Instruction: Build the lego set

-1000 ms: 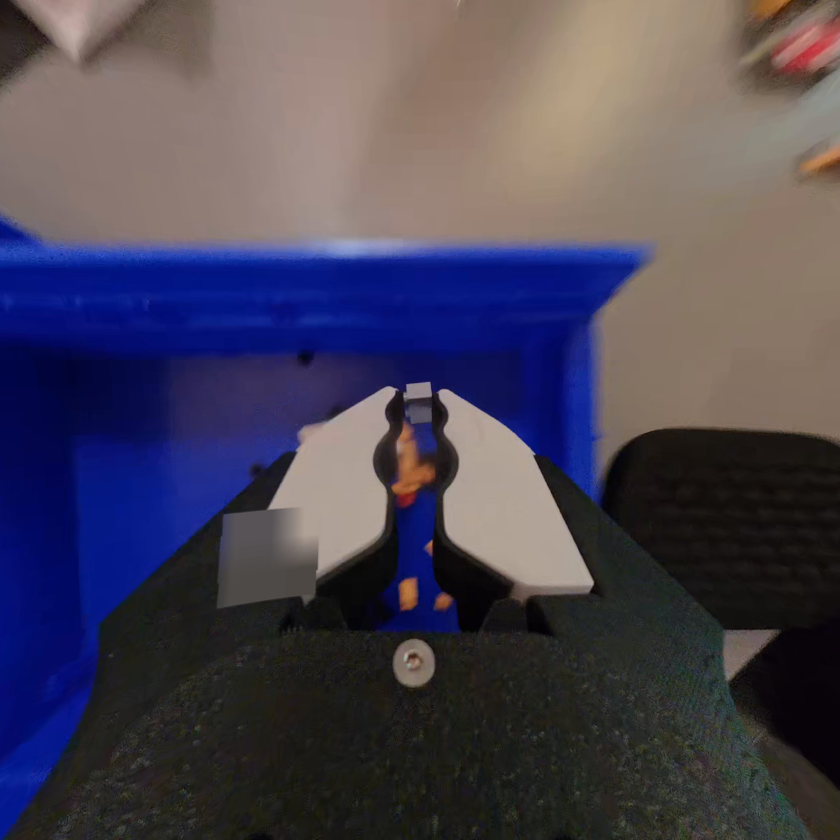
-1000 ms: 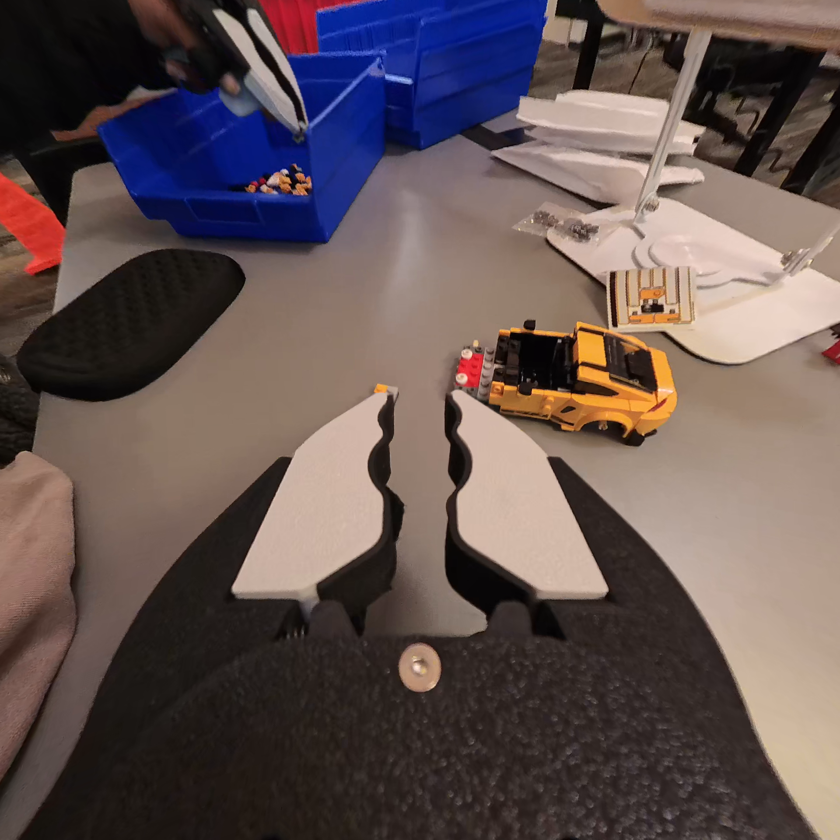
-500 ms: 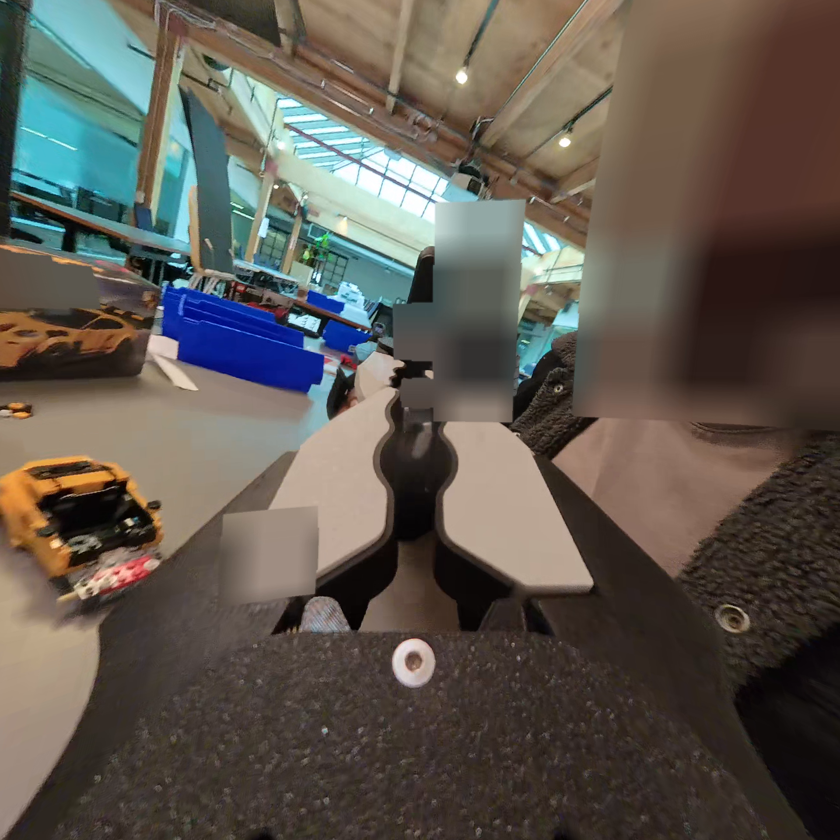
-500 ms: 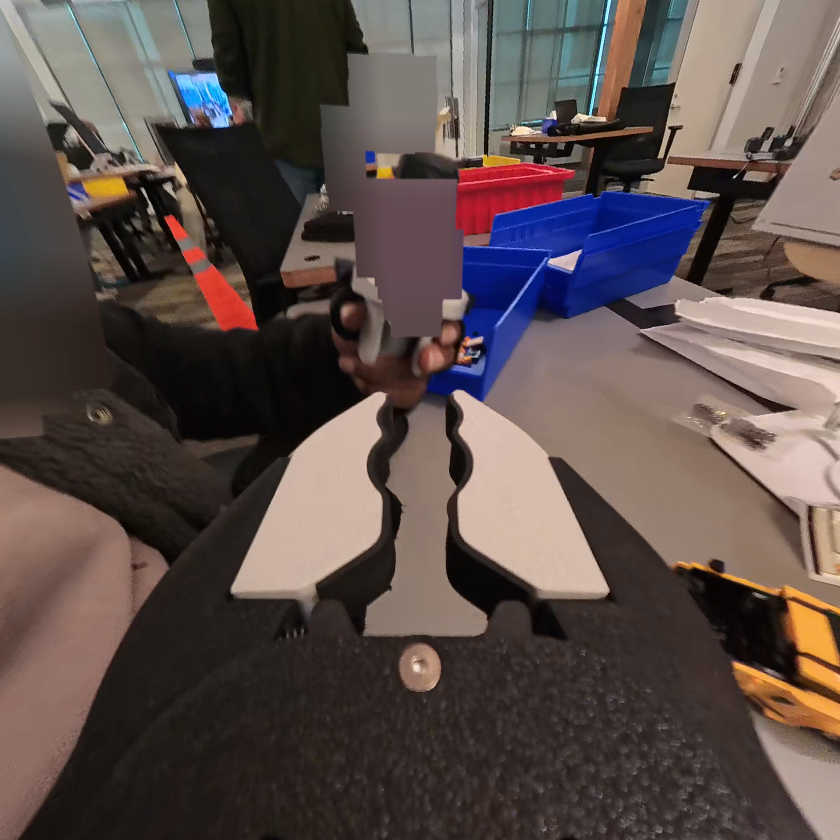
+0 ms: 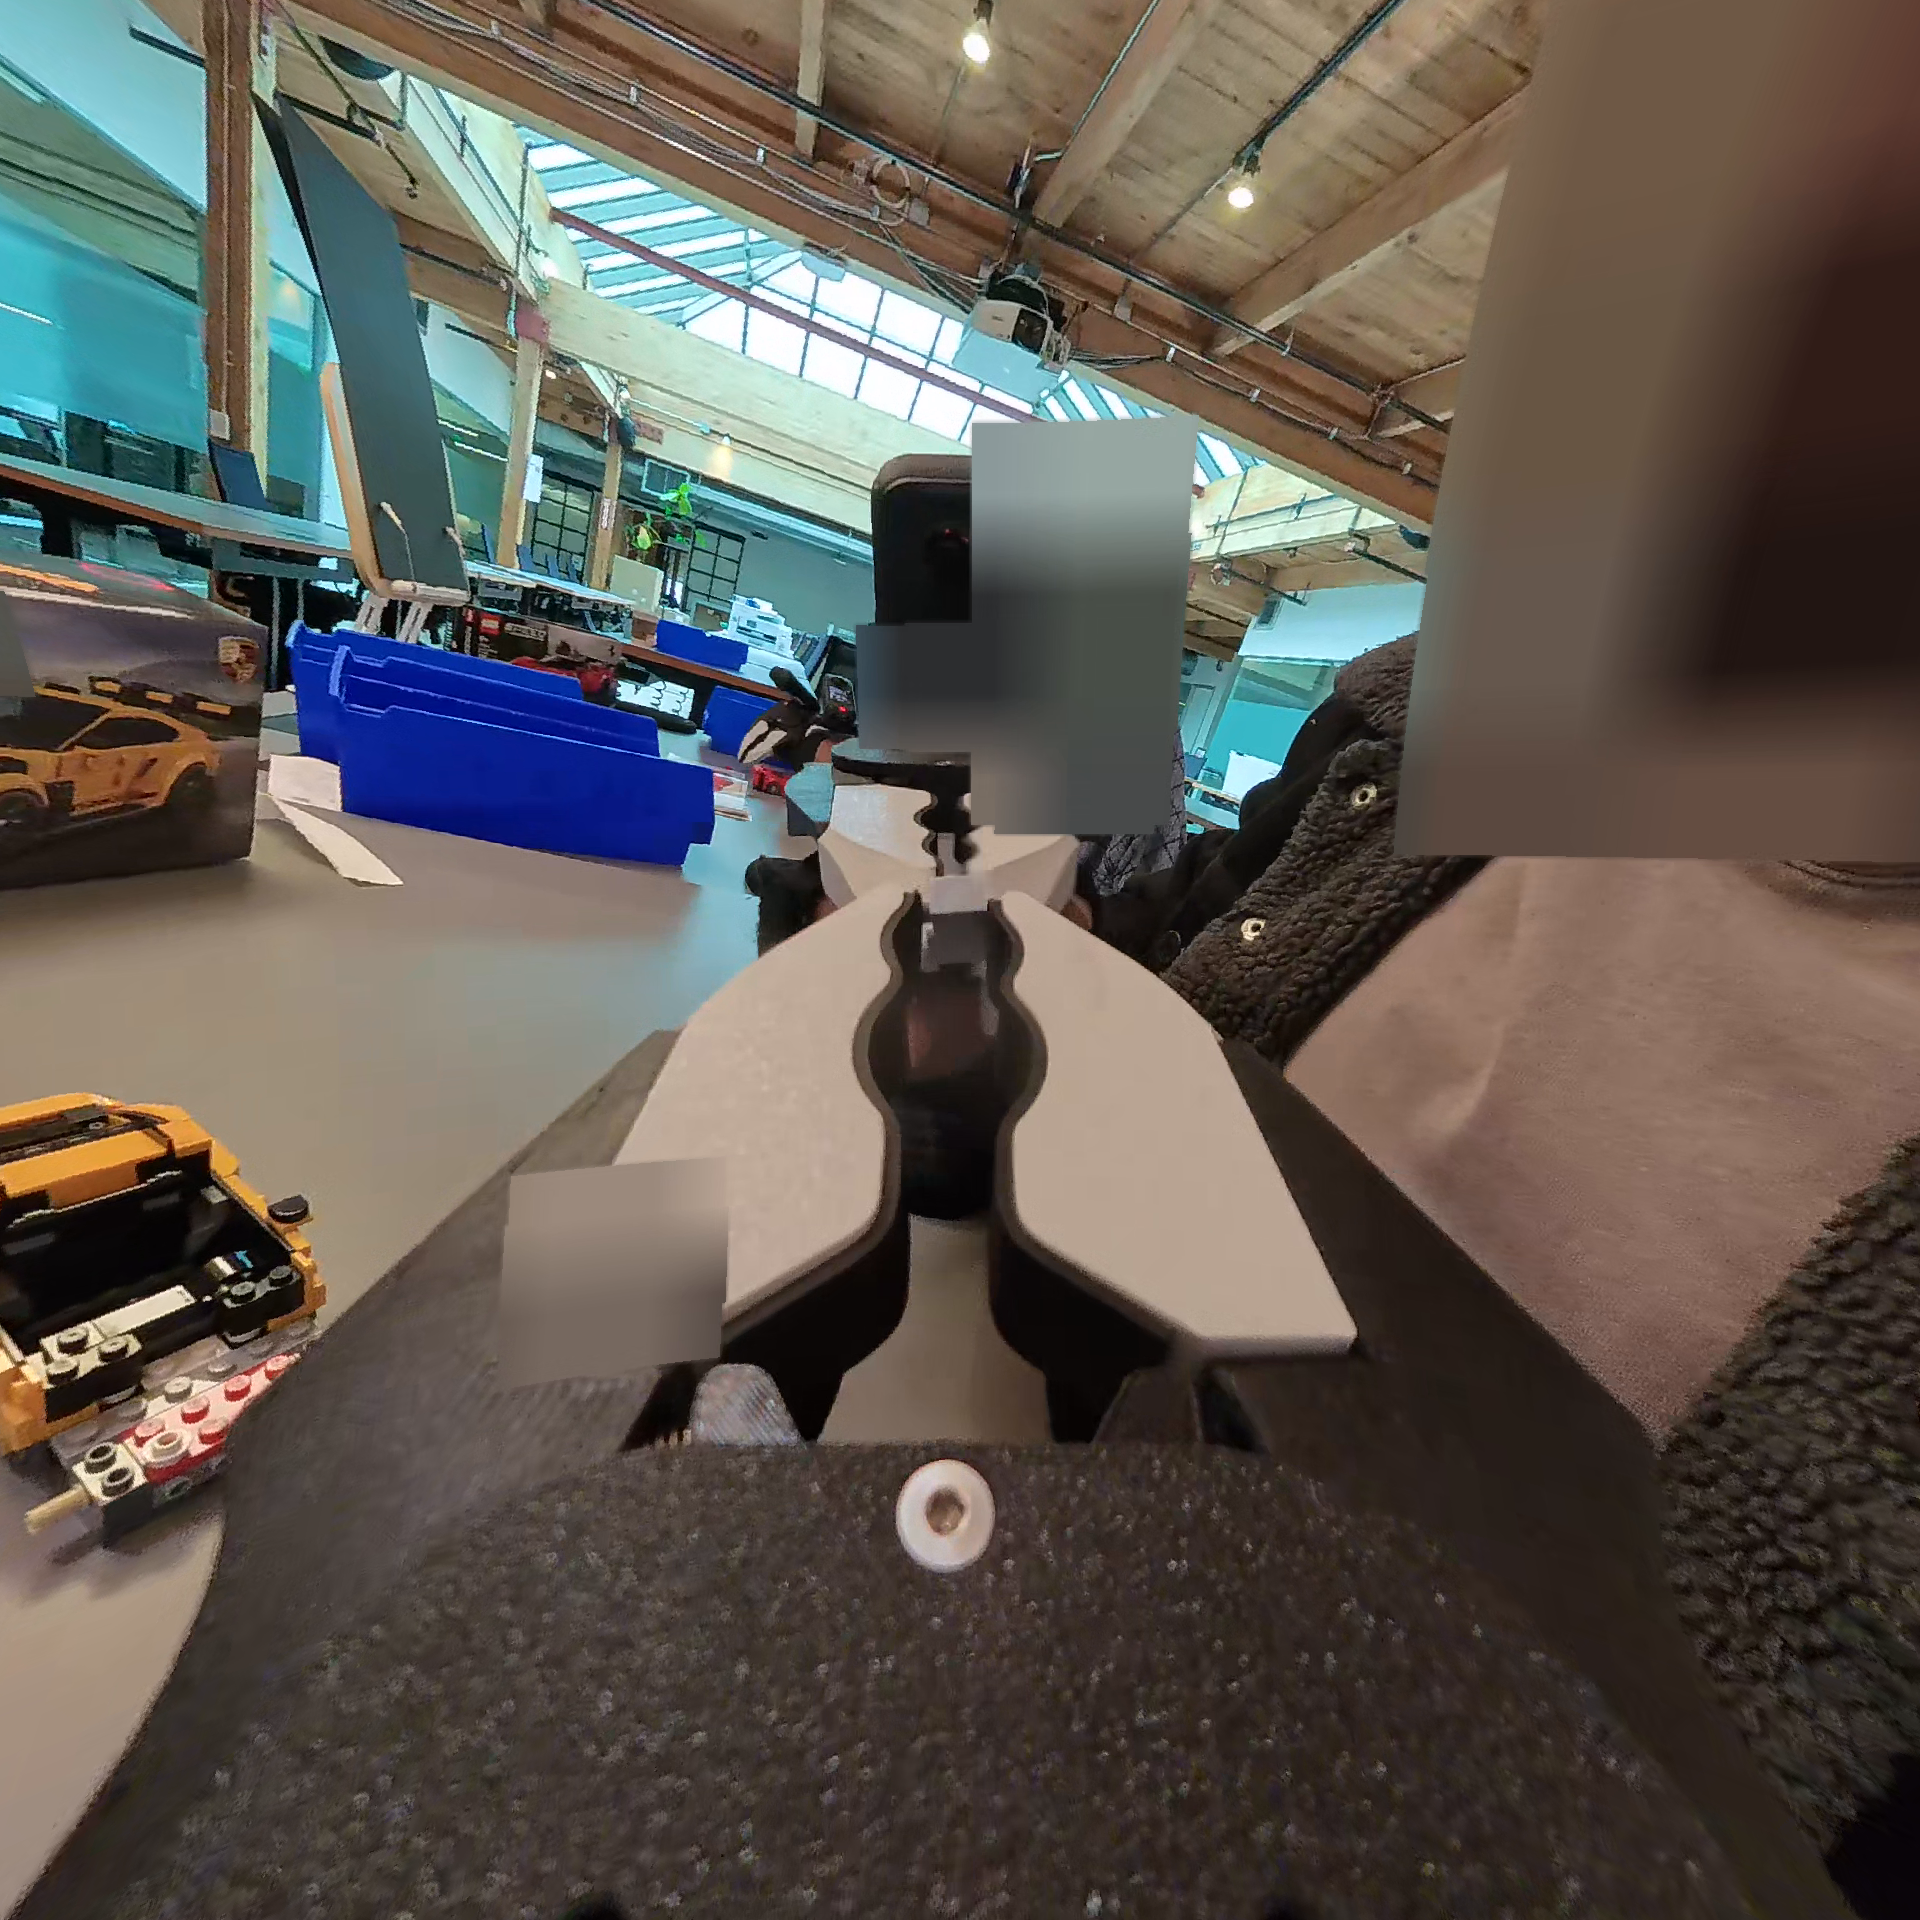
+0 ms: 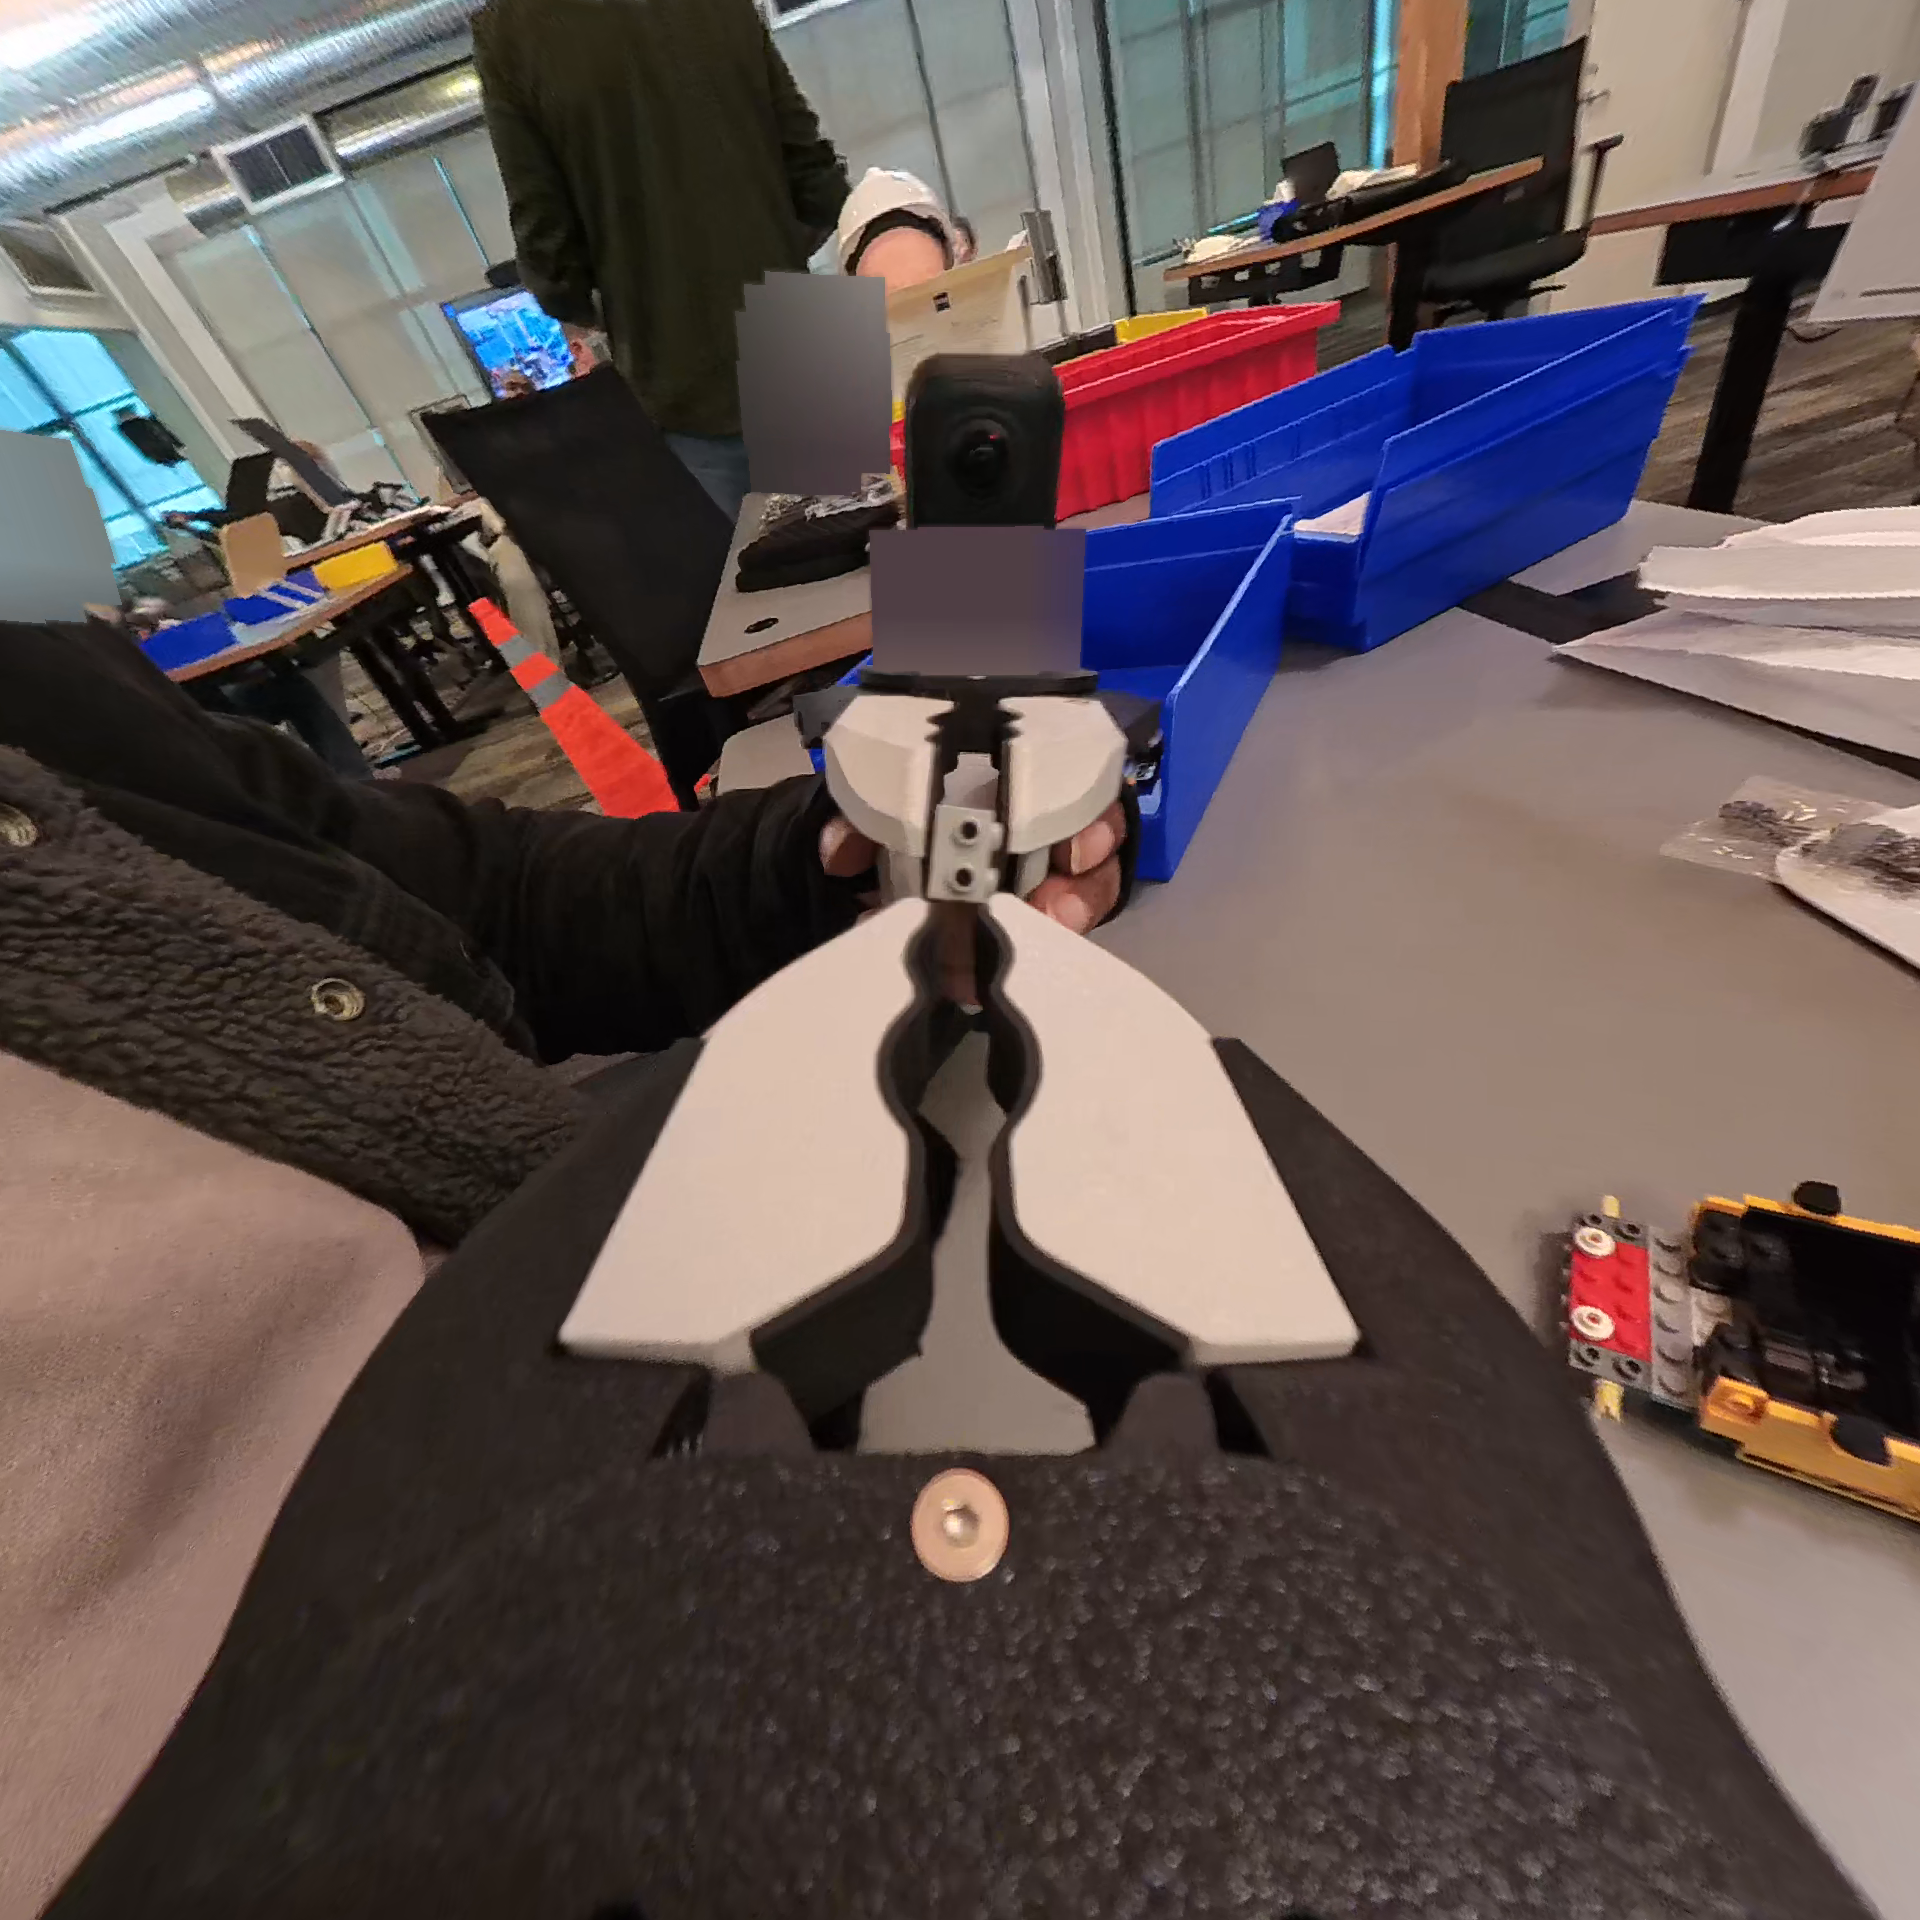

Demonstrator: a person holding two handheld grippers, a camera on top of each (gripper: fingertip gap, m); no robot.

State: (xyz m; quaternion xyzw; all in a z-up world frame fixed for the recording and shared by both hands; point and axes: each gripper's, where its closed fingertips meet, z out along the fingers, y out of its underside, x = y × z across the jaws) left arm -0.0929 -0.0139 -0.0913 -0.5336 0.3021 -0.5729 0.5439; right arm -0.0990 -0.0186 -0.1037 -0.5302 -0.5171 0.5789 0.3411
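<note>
Both grippers are raised above the grey table (image 5: pixel 364 987), tip to tip. My left gripper (image 5: pixel 954 925) is shut on a small light-grey lego piece (image 5: pixel 956 896). In the right wrist view this piece (image 6: pixel 966 852) shows two holes and sits in the left gripper's (image 6: pixel 971 790) fingertips. My right gripper (image 6: pixel 961 914) has its tips closed to a narrow slit at the piece's near end. In the left wrist view a thin grey part of the piece sits between the right gripper's (image 5: pixel 948 847) fingers. The partly built yellow lego car (image 5: pixel 135 1247) stands on the table (image 6: pixel 1455 935), also in the right wrist view (image 6: pixel 1766 1330).
Blue bins (image 5: pixel 499 769) (image 6: pixel 1455 468) and a red bin (image 6: pixel 1184 384) stand at the back of the table. The set's box (image 5: pixel 114 748) is at the far left. White paper sheets (image 6: pixel 1787 613) and small bags lie at the right. The person's jacket is close behind the grippers. Less than 4 cm separates the two grippers' tips. From either gripper's tips it is about 25 centimeters to the partly built yellow lego car (image 5: pixel 135 1247).
My left gripper lifted the grey piece out of the blue bin and swung to face the right gripper. My right gripper rose from the table, turned toward it and closed its jaws on the piece.
</note>
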